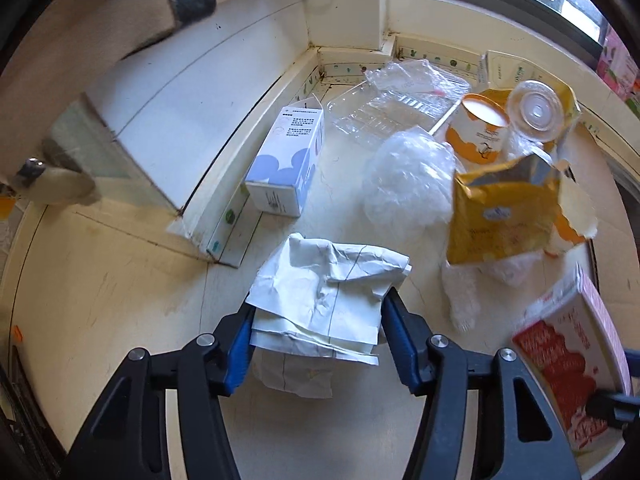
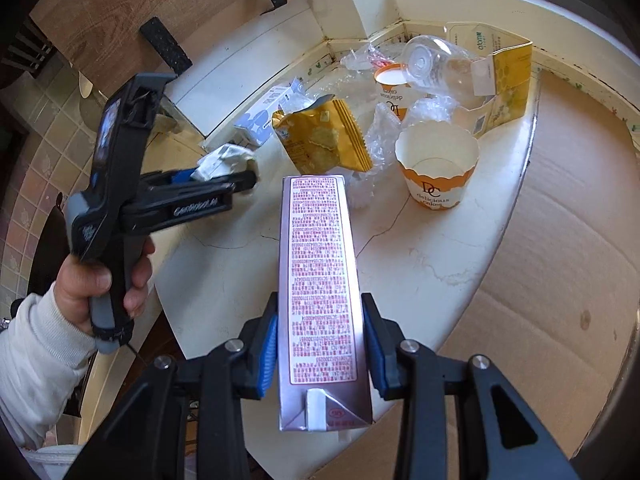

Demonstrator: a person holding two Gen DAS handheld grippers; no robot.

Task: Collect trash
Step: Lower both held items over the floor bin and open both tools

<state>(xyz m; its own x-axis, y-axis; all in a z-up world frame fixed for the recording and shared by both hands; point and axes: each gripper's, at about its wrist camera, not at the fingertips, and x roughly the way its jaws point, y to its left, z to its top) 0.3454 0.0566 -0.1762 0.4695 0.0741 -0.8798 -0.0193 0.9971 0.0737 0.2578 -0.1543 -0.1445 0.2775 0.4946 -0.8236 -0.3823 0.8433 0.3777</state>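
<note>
A crumpled white paper [image 1: 332,280] lies on the cream tabletop [image 1: 120,280] between the blue pads of my left gripper [image 1: 318,336], which press on both its sides. In the right wrist view that left gripper [image 2: 240,178] reaches in from the left with the paper [image 2: 222,160] at its tips, and a hand [image 2: 92,280] holds it. My right gripper [image 2: 320,340] is shut on a tall silver and pink carton [image 2: 320,264], held above the table's edge. That carton [image 1: 568,356] also shows at the lower right of the left wrist view.
More trash lies at the back: a blue and white carton [image 1: 286,160], a yellow snack bag [image 2: 320,140], clear plastic bag [image 1: 408,176], clear tray [image 1: 376,116], paper cup [image 2: 436,168], clear bottle [image 2: 436,64]. An open cardboard box [image 2: 540,280] stands right of the table.
</note>
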